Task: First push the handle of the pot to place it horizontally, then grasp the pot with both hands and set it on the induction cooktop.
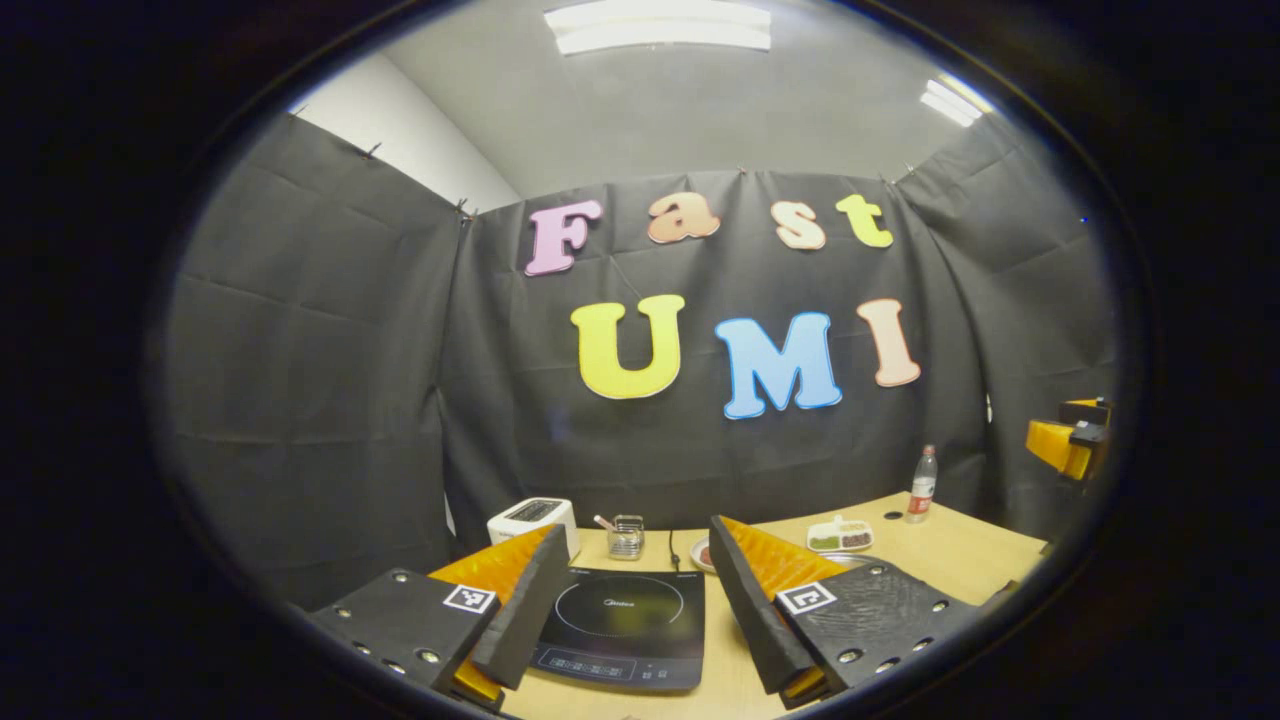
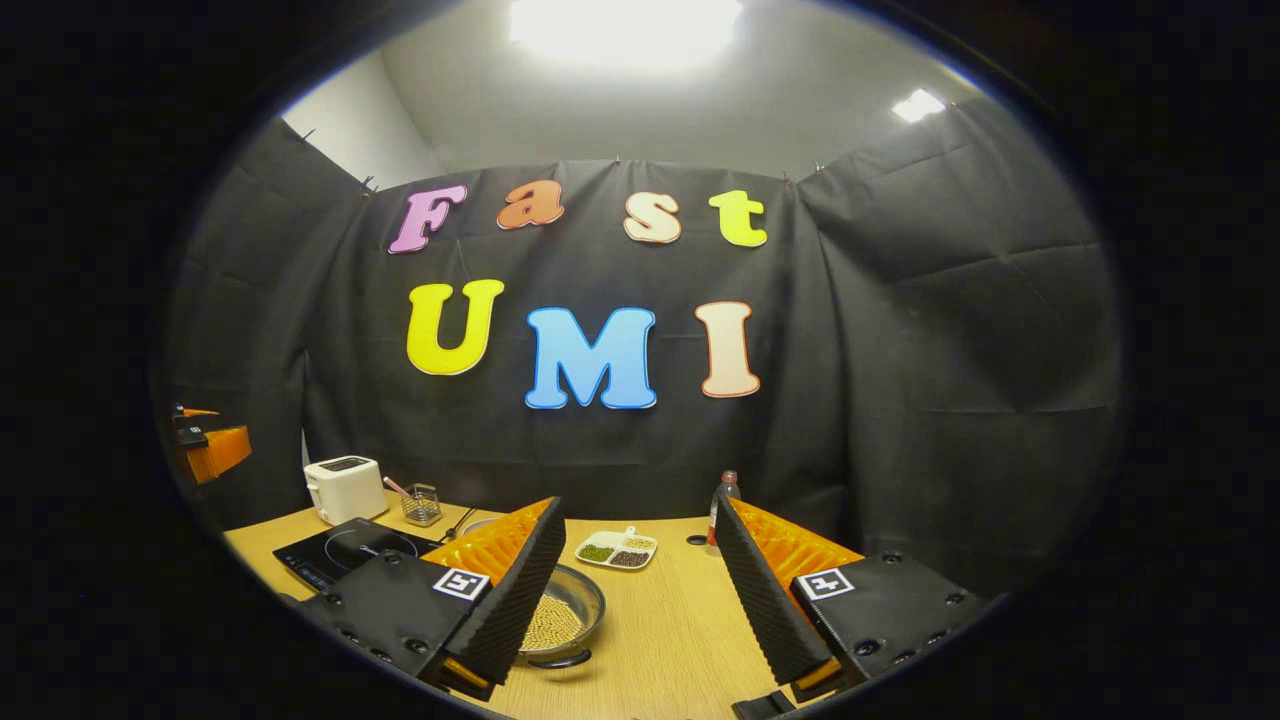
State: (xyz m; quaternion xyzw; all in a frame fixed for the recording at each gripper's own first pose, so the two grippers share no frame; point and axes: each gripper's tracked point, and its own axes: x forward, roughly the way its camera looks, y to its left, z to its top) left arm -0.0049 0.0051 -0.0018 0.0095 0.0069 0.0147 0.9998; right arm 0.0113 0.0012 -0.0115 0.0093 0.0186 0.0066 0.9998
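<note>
The pot (image 2: pixel 570 612) is a shallow steel pan holding yellowish grains. It stands on the wooden table (image 2: pixel 660 630), partly behind my right gripper's left finger. A dark handle (image 2: pixel 560 660) shows on its near rim. My right gripper (image 2: pixel 635 600) is open and empty, held above the table just right of the pot. The black induction cooktop (image 1: pixel 625 625) lies flat on the table, framed between the fingers of my left gripper (image 1: pixel 630 610), which is open and empty above it. The cooktop (image 2: pixel 345 550) lies left of the pot. A sliver of the pot's rim (image 1: pixel 852 558) peeks from behind the right finger.
At the back stand a white toaster (image 2: pixel 345 488), a wire utensil basket (image 2: pixel 422 503), a divided dish of beans (image 2: pixel 617 548) and a bottle (image 2: pixel 727 500). Each gripper appears off to the side of the other's view, the right gripper (image 1: pixel 1070 440) and the left gripper (image 2: pixel 210 440).
</note>
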